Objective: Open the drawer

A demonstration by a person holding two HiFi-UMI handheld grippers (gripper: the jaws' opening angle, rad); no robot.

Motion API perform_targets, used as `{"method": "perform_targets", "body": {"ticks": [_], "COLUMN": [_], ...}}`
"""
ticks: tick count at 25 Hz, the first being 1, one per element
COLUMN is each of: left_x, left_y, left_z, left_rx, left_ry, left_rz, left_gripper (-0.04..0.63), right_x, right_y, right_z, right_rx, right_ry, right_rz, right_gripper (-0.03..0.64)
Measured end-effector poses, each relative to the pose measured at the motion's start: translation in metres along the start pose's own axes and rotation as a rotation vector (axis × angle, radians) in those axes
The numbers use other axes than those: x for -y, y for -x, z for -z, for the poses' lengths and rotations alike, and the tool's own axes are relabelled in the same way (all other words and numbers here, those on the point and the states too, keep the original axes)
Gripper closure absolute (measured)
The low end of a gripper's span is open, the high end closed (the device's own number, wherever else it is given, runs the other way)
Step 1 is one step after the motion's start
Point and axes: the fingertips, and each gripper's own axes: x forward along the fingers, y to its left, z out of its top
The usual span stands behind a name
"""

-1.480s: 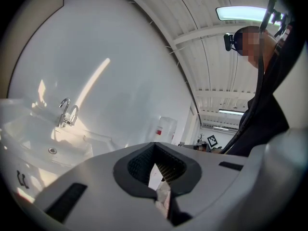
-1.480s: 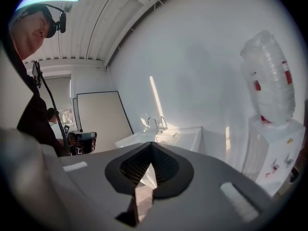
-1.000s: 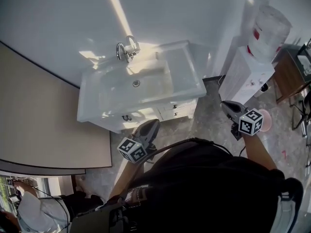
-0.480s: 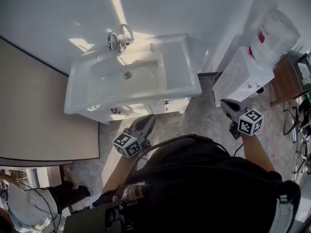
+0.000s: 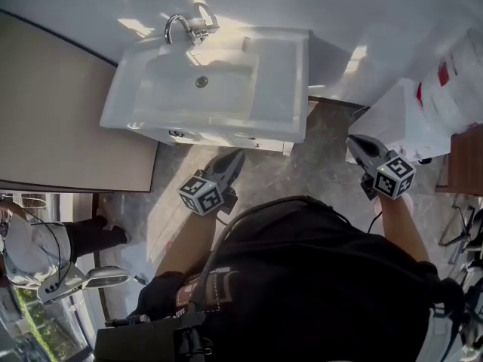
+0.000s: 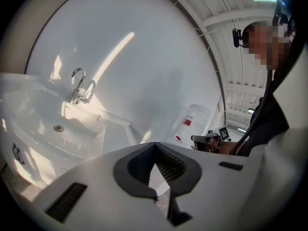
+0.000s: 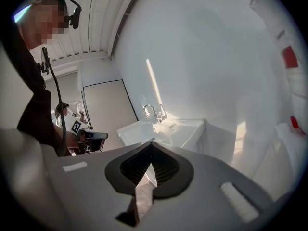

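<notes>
A white vanity with a basin [image 5: 281,81] and a chrome tap [image 5: 185,27] stands against the wall. Its drawer fronts [image 5: 226,137] show as a narrow strip under the rim, with a dark handle [image 5: 177,133]. My left gripper [image 5: 237,157] hovers in front of that strip, apart from it, jaws shut and empty. In the left gripper view the left gripper [image 6: 154,144] points past the basin [image 6: 43,114], and the dark handle [image 6: 17,151] shows low at the left. My right gripper [image 5: 356,143] hangs off the vanity's right corner, shut and empty. The right gripper view shows the right gripper [image 7: 150,142] facing the tap [image 7: 153,112].
A white water dispenser [image 5: 411,123] with a bottle [image 5: 460,59] stands right of the vanity, close to my right gripper. A beige panel [image 5: 53,111] runs along the left. Another person in white [image 5: 30,247] is at the lower left. The floor [image 5: 317,164] is grey marble.
Both grippers have moved forward and lower toward the vanity front. The vanity now sits higher in the head view. The jaws of both stay shut.
</notes>
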Motion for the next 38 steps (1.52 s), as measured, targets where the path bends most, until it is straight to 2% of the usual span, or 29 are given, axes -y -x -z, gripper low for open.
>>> {"method": "perform_targets", "body": {"ticks": [4,8,14,19,22,25,28,32,38], "left_x": [-0.002,-0.016,-0.064,-0.111,-0.14,-0.17,-0.191,-0.216,-0.244], "left_y": [-0.016,-0.014,0.001,0.007,0.011,0.013,0.011,-0.005,-0.037], "left_z": [0.024,0.051,0.092,0.144,0.176,0.212,0.251,0.307,0.394], "left_rx": [-0.029,-0.069,-0.126,-0.199,-0.217,-0.229,-0.241,-0.2,-0.17], "left_ry": [0.012,0.01,0.024,-0.002,0.038,0.07,0.107,0.187,0.232], "left_rz": [-0.095,-0.133,-0.114,-0.053,-0.046,-0.085,-0.14,-0.194,-0.219], "left_gripper": [0.597,0.597,0.597,0.597,0.597,0.597,0.597,0.597,0.597], "right_x": [0.026,0.025,-0.014,-0.035,-0.042,-0.049,-0.048,-0.036,-0.025], "right_y": [-0.022,-0.053,-0.095,-0.122,-0.139,-0.158,-0.17,-0.19,-0.206], "right_z": [0.01,0.03,0.06,0.122,0.153,0.19,0.232,0.276,0.341], "right_rx": [0.001,-0.013,-0.029,-0.06,-0.063,-0.069,-0.09,-0.117,-0.122], "right_ry": [0.003,0.017,0.018,-0.011,-0.052,-0.066,-0.081,-0.059,0.029], "right_rz": [-0.074,-0.106,-0.07,0.012,0.058,0.058,0.04,-0.005,-0.093], "right_gripper": [0.622,0.621,0.621,0.621,0.622,0.622,0.621,0.621,0.621]}}
